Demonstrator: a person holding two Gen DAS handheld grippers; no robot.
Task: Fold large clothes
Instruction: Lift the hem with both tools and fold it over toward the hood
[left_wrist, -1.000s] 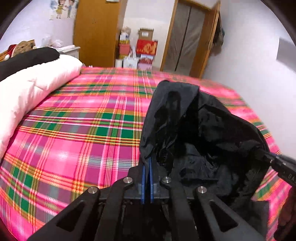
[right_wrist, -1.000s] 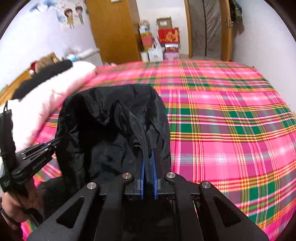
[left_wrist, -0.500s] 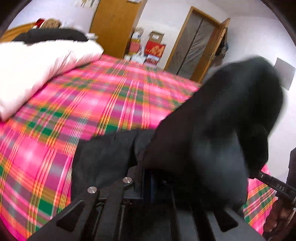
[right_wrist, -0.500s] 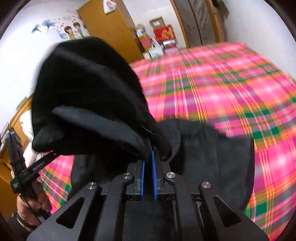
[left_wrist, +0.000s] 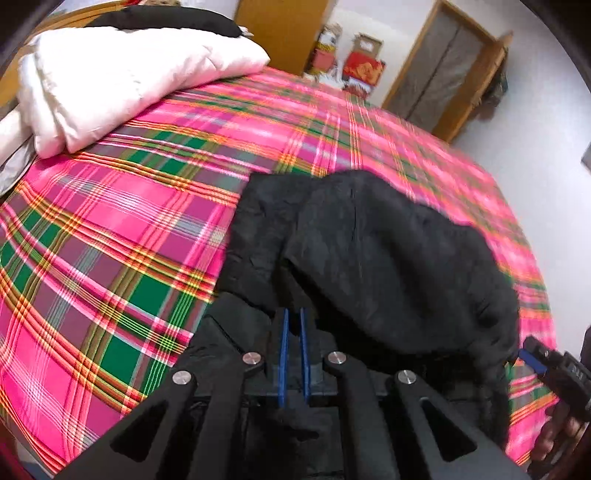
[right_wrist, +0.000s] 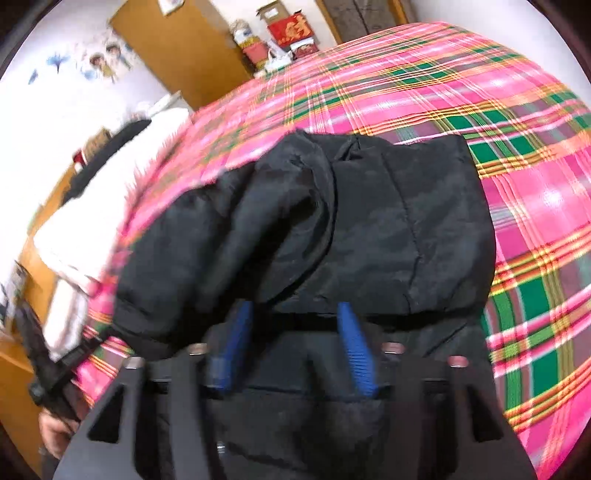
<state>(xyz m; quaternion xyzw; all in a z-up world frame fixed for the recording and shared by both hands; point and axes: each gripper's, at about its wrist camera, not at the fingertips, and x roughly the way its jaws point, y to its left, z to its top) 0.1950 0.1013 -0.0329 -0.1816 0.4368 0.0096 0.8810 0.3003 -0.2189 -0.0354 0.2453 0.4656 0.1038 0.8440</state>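
Both hand-held grippers are angling steeply down at the bed (left_wrist: 110, 229), side by side at the near edge of the black jacket (left_wrist: 369, 251). The left hand-held gripper (left_wrist: 293, 321) is showing its blue pads almost together, only a thin slit between them; the fabric is bunching right at their tips, but whether any is pinched there cannot be told. The right hand-held gripper (right_wrist: 295, 314) has just been spreading its jaws, which are now standing well apart, with the folded edge of the jacket lying across their tips and nothing pressed between the pads.

The jacket is lying on the pink plaid bedspread, doubled over itself in a thick, puffy bundle. Its long axis is running across the bed from one gripper towards the other. A white duvet (left_wrist: 122, 81) is lying well apart at the head of the bed.
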